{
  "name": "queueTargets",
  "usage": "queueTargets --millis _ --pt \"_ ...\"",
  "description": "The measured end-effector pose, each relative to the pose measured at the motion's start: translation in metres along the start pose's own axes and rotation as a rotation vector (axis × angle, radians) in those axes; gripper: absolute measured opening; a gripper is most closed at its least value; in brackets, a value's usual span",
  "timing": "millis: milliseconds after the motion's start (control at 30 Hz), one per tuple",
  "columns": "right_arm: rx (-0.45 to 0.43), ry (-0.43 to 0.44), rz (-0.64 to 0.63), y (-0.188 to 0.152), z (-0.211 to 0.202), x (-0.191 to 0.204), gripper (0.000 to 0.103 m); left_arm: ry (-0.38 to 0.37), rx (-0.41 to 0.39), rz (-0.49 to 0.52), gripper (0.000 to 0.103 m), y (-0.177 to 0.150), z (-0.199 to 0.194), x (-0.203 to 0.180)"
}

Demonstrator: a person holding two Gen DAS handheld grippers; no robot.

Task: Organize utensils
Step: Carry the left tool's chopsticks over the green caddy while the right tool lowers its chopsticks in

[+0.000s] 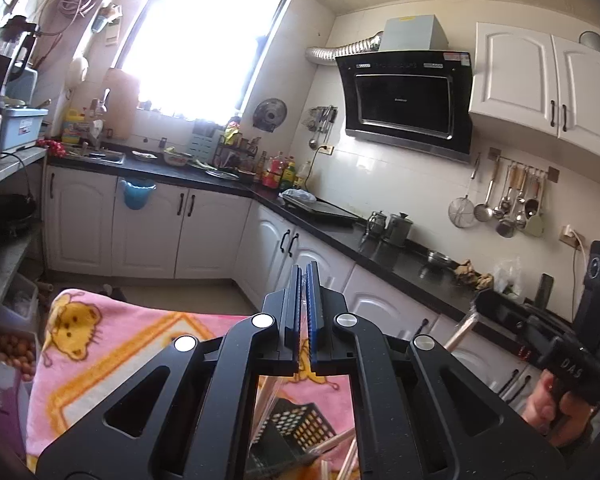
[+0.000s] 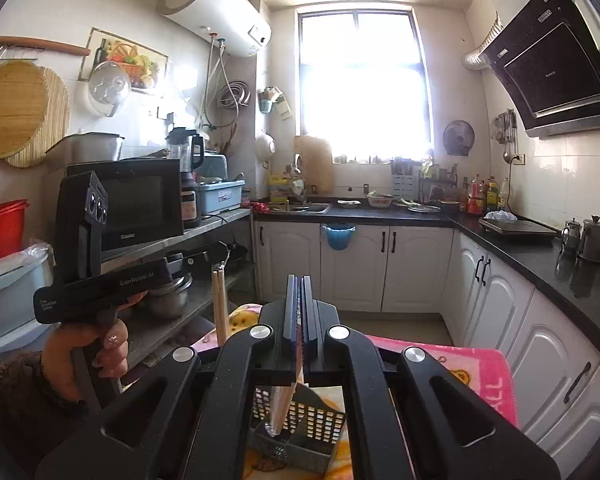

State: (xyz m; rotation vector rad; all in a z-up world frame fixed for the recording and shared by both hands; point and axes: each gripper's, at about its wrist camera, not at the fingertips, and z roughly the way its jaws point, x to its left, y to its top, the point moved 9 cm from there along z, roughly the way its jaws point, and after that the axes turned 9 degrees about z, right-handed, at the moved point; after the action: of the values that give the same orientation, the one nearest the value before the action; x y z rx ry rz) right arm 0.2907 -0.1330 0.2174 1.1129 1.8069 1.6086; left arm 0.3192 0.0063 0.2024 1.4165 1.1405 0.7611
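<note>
A pair of wooden chopsticks (image 2: 220, 304) is clamped in the left gripper (image 2: 220, 258), hanging downward. The right gripper (image 2: 299, 312) is closed on a clear-wrapped utensil (image 2: 282, 404) above a perforated black basket (image 2: 320, 424) (set on a pink cartoon blanket (image 2: 476, 372)).

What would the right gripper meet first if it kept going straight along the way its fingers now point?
Nothing close: the right gripper, shut on chopsticks, points over the pink blanket's far edge. Beyond is open floor, then probably the white cabinet doors under the sink; depth is unclear.
</note>
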Motion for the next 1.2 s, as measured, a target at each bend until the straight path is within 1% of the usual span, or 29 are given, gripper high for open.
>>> queueTargets --millis 133,233,467,833,1200 --pt "0.010 -0.022 0.005 -0.001 0.009 -0.007 0.002 0.024 0.012 0.003 0.001 -0.005 0.013 0.009" --pt "0.019 -0.040 0.008 -0.005 0.016 -0.013 0.002 0.035 0.030 -0.002 0.001 -0.013 0.023 0.016" --pt "0.056 -0.050 0.040 -0.022 0.032 -0.027 0.002 0.053 0.074 -0.003 0.001 -0.039 0.039 0.025" --pt "0.123 -0.085 0.054 -0.057 0.053 -0.037 0.002 0.057 0.104 0.012 0.001 -0.069 0.049 0.027" --pt "0.180 -0.099 0.094 -0.094 0.073 -0.043 0.002 0.059 0.148 0.007 0.001 -0.097 0.056 0.027"
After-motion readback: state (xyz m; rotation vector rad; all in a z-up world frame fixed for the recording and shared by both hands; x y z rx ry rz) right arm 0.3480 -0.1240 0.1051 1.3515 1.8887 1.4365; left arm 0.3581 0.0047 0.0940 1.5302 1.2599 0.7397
